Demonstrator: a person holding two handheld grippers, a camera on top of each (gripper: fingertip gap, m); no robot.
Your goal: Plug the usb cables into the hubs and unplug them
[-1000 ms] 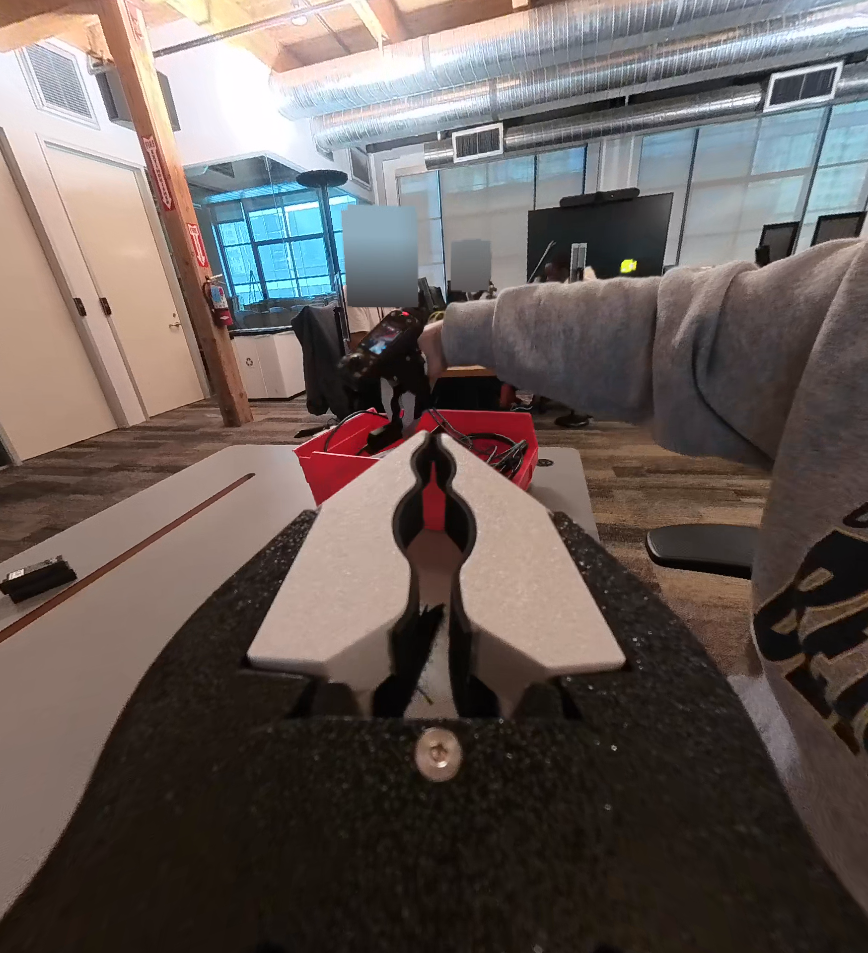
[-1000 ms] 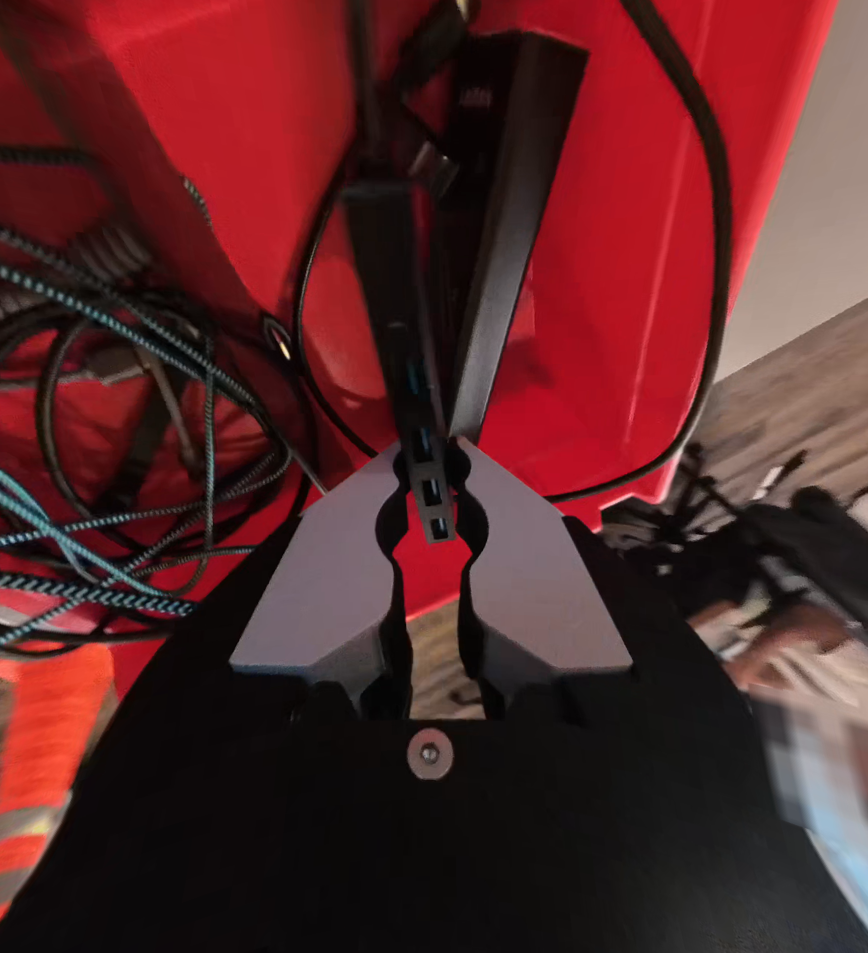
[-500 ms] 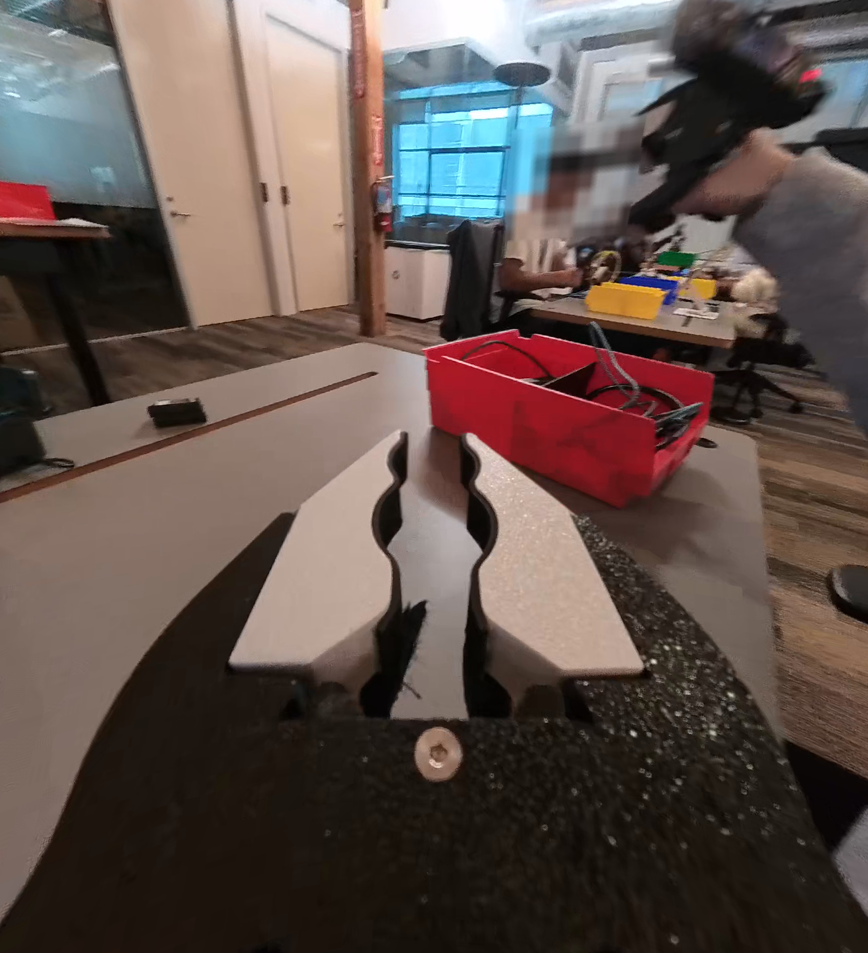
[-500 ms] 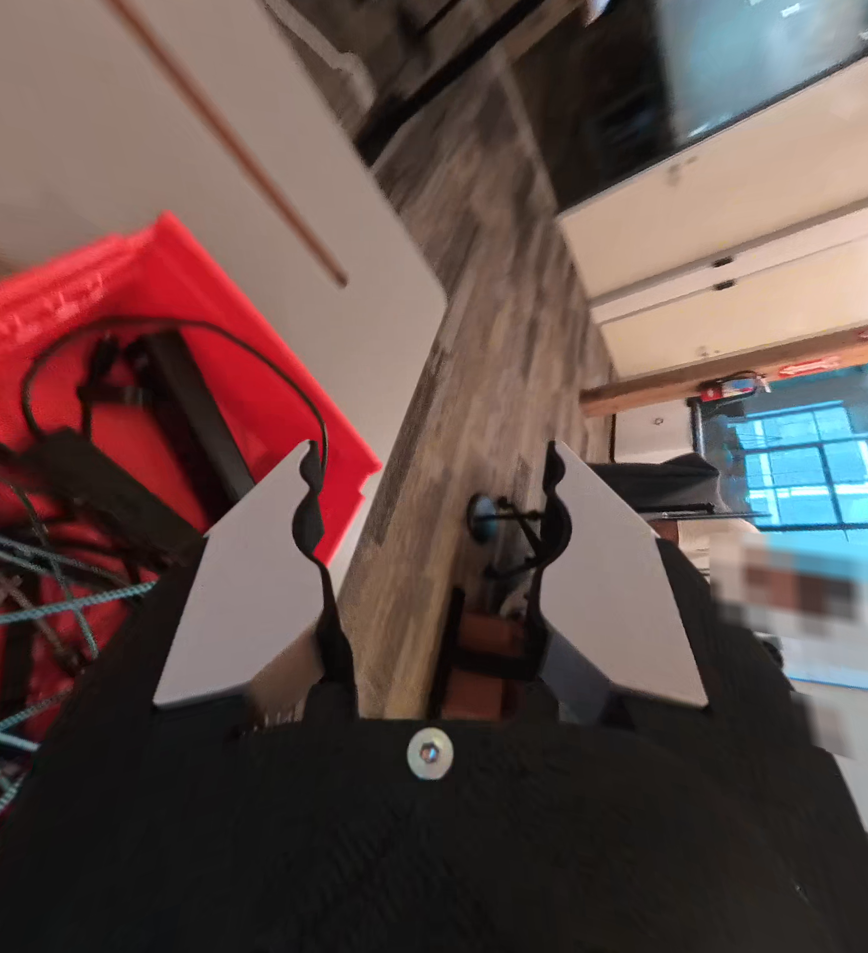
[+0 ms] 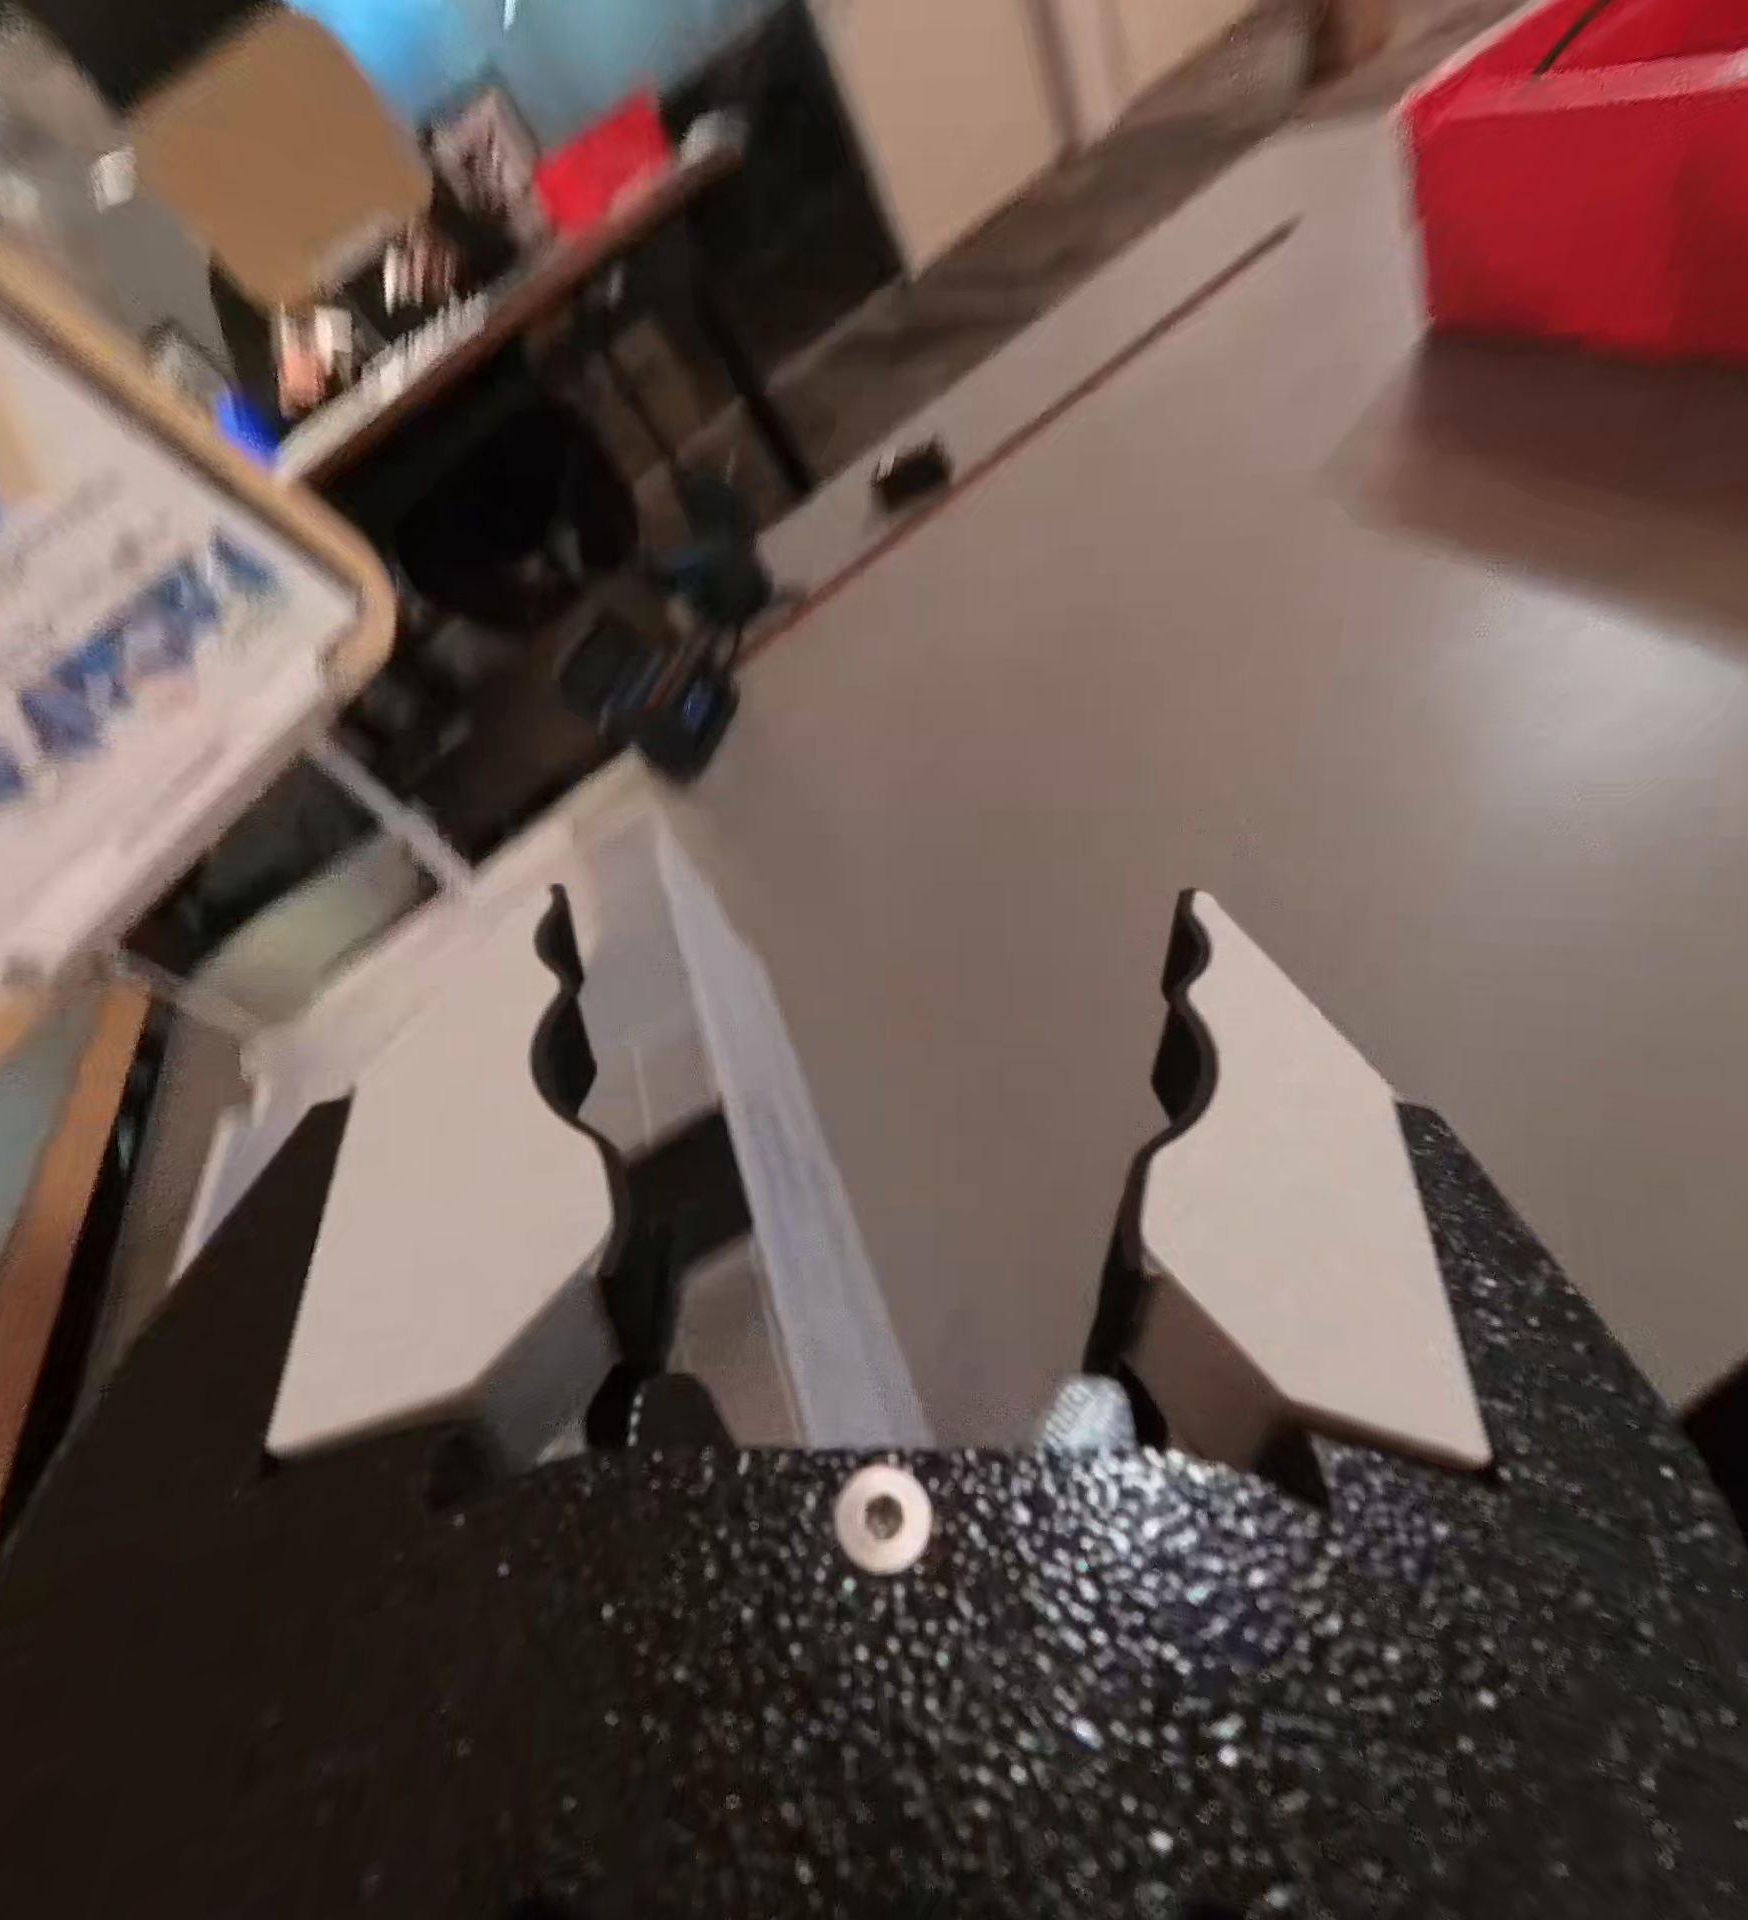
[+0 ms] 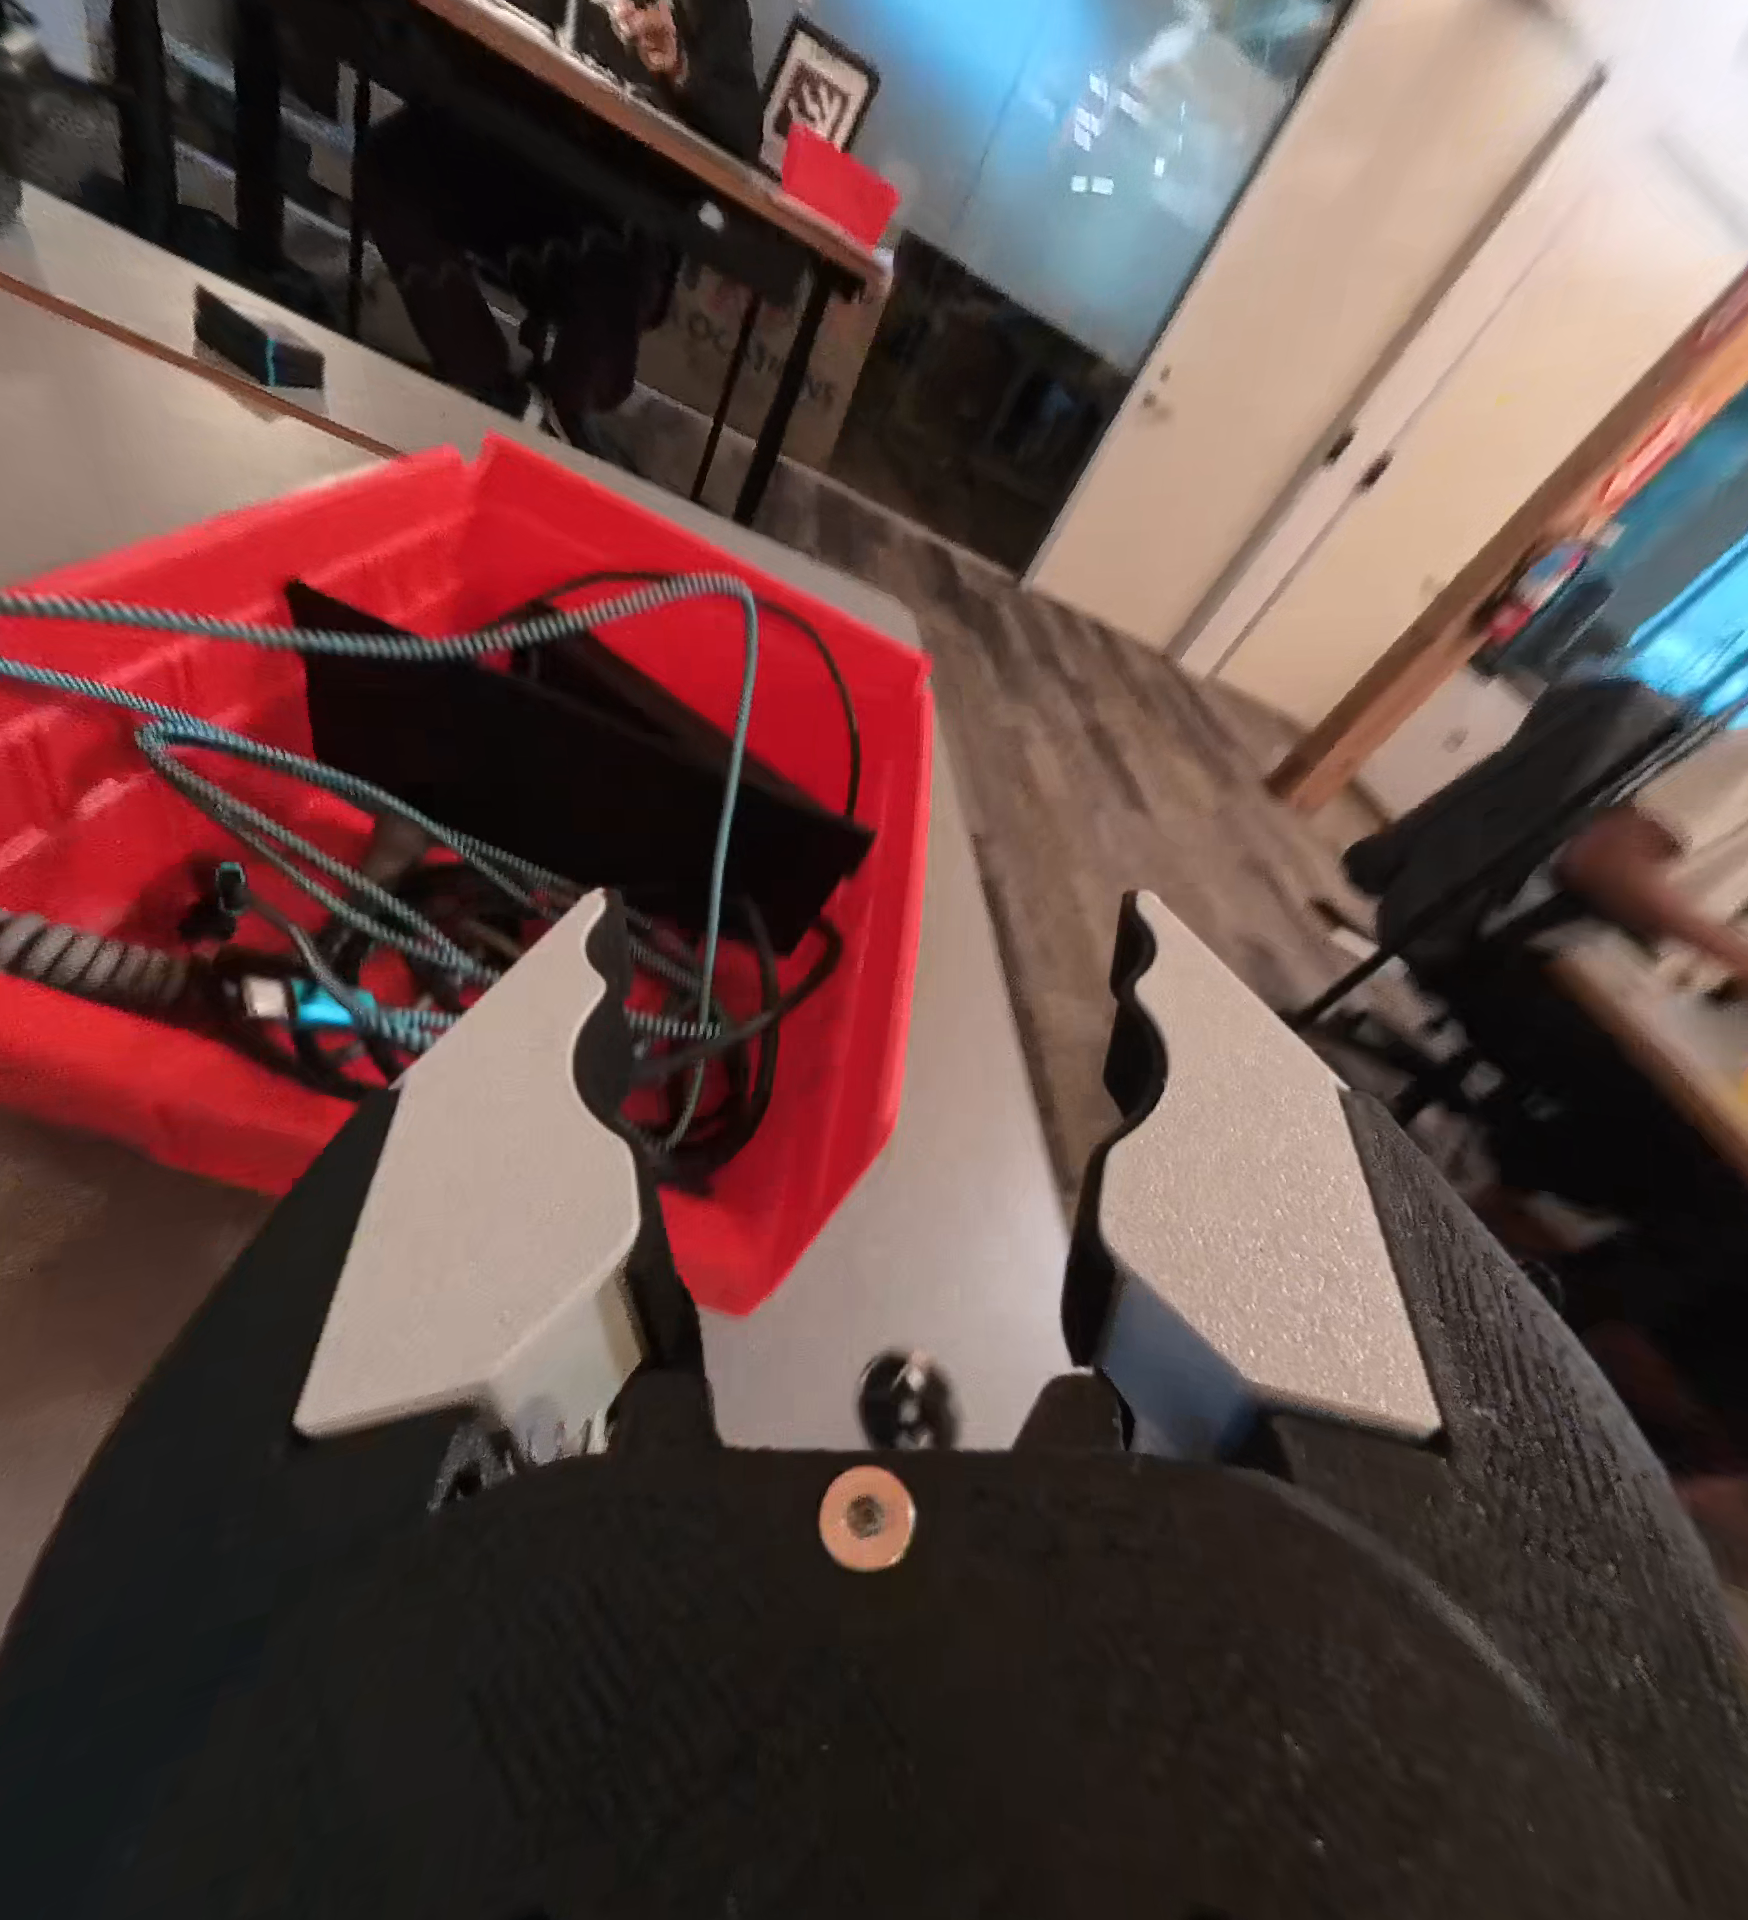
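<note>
Both grippers, left gripper (image 5: 875, 904) and right gripper (image 6: 865, 909), were spread wide and empty; limp braided cables (image 6: 350, 821) lay tangled with rigid black hubs (image 6: 579, 769) in red bin (image 6: 818, 1195), best gripped by the stiff plug.

The right claw (image 6: 865, 909) hangs wide apart and empty above the grey tabletop (image 6: 911, 1236). Ahead and to its left sits a red bin (image 6: 849, 1091), its near corner reaching in between the fingers. Inside lie a dark hub (image 6: 558, 769) propped at a slant, tangled teal braided cables (image 6: 330, 790) and a grey coiled cord (image 6: 70, 951). Farther left on the tabletop rests a small black box (image 6: 257, 338).
</note>
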